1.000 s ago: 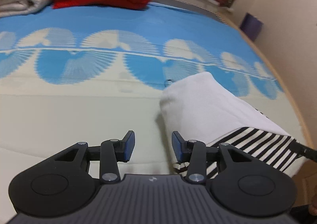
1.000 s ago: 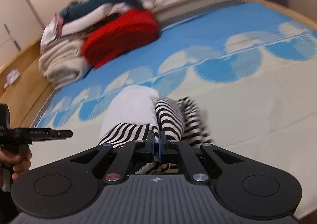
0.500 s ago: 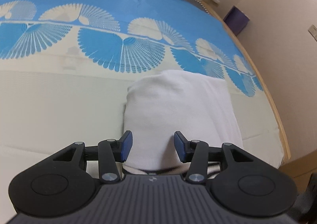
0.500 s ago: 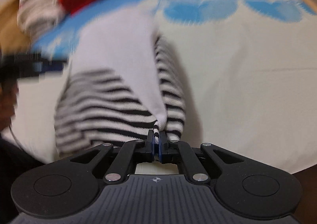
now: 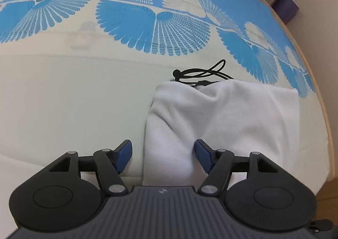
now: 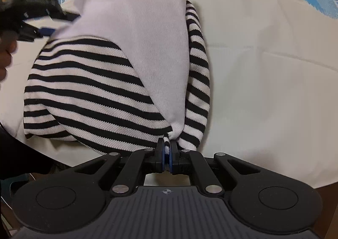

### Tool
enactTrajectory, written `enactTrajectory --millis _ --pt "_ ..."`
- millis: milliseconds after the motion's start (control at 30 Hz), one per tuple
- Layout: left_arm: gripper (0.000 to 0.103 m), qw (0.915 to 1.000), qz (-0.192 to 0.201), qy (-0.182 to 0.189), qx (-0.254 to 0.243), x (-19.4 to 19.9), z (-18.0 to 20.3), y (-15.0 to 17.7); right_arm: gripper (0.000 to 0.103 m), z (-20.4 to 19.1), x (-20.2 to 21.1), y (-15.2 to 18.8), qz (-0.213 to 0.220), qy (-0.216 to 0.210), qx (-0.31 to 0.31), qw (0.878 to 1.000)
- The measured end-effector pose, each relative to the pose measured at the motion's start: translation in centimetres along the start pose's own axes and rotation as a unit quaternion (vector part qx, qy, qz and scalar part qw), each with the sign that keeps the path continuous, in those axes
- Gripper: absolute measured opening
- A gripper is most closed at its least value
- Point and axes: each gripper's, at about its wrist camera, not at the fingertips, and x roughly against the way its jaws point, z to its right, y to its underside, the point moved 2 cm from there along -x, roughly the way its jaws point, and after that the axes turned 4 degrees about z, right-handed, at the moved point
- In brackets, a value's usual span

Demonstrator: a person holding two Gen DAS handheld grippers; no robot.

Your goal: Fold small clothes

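Folding step in progress: the right tool [image 6: 166, 150] is clamped on a bunched corner of the white-and-striped garment [image 6: 131, 44], at the garment's near edge; the left tool [image 5: 162, 154] stands with its jaws apart, straddling the garment's white left margin without gripping it. The garment lies on the bed [image 5: 63, 95], on the cream part of the blue fan-patterned bedspread [image 5: 160, 27], white panel uppermost, black-and-white striped sleeves showing at both sides. A black cord [image 5: 202, 72] lies just beyond the garment's far edge. Judged next move: the left tool closes on the edge it straddles, so both corners travel together over the garment
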Motion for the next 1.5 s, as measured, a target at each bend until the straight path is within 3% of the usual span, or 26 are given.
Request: enactTrajectory --millis 67,133,200,300,400,500,633,733,800,833,867,900,967,1067,1167,1267,1400,1500 --pt "0.072 0.9997 -0.003 0.007 0.024 0.2 -0.7 -0.5 0.007 0.2 0.8 -0.4 0.023 0.001 -0.013 1.0" --pt "0.071 0.9974 -0.005 0.026 0.067 1.0 -1.9 -1.0 0.023 1.3 2.2 -1.0 0.065 -0.003 -0.047 0.997" --pt "0.072 0.9936 0.005 0.053 0.1 2.1 -2.8 -1.6 0.044 2.5 4.2 -1.7 0.13 -0.014 -0.084 0.988" --pt "0.075 0.9901 0.006 0.075 0.119 2.7 -3.3 -2.1 0.053 4.2 5.4 -2.7 0.195 -0.031 -0.132 0.971" --pt "0.08 0.9847 -0.031 0.096 0.142 1.7 -3.6 -1.6 0.067 5.0 3.8 -4.4 0.193 -0.064 -0.184 0.962" --pt "0.083 0.9818 -0.066 0.091 0.154 -0.2 -3.7 -0.6 0.08 5.0 0.7 -5.5 0.152 -0.063 -0.204 0.965" --pt "0.085 0.9745 -0.069 0.099 0.189 -1.8 -4.1 0.1 0.078 4.2 -1.9 -6.3 0.124 -0.05 -0.208 0.969" --pt "0.08 0.9677 -0.068 0.118 0.212 -2.3 -4.2 0.2 0.061 3.4 -2.7 -6.8 0.121 -0.05 -0.205 0.97" --pt "0.066 0.9681 -0.061 0.123 0.21 -2.3 -4.2 0.1 0.035 2.9 -2.7 -6.8 0.123 -0.06 -0.204 0.969" --pt "0.059 0.9697 -0.054 0.124 0.203 -2.1 -4.1 0.0 0.03 2.7 -2.6 -7.0 0.126 -0.064 -0.201 0.969" --pt "0.043 0.9722 -0.048 0.125 0.192 -1.7 -4.0 -0.1 0.023 2.4 -2.5 -7.1 0.128 -0.062 -0.196 0.97" --pt "0.034 0.974 -0.045 0.127 0.182 -1.3 -3.9 -0.4 0.017 2.1 -2.4 -7.2 0.131 -0.057 -0.192 0.971" --pt "0.03 0.977 -0.032 0.133 0.164 0.2 -3.6 -1.0 0.011 1.5 -2.1 -7.5 0.138 -0.049 -0.19 0.971" --pt "0.029 0.9864 0.02 0.121 0.11 3.4 -3.3 -2.3 0.009 0.3 -1.5 -8.1 0.156 -0.064 -0.194 0.966" --pt "0.029 0.9901 0.078 0.092 0.072 6.6 -4.6 -4.0 0.008 -1.4 -0.9 -9.2 0.179 -0.1 -0.2 0.958" --pt "0.032 0.9881 0.106 0.08 0.077 9.0 -7.7 -5.6 0.007 -4.1 -0.9 -10.5 0.197 -0.13 -0.19 0.953" --pt "0.05 0.981 0.158 0.014 0.112 12.4 -12.6 -6.7 0.006 -7.5 -1.6 -12.2 0.209 -0.151 -0.174 0.951" --pt "0.05 0.9828 0.153 0.041 0.095 13.9 -14.2 -6.5 0.006 -9.0 -2.9 -13.2 0.196 -0.142 -0.168 0.956"
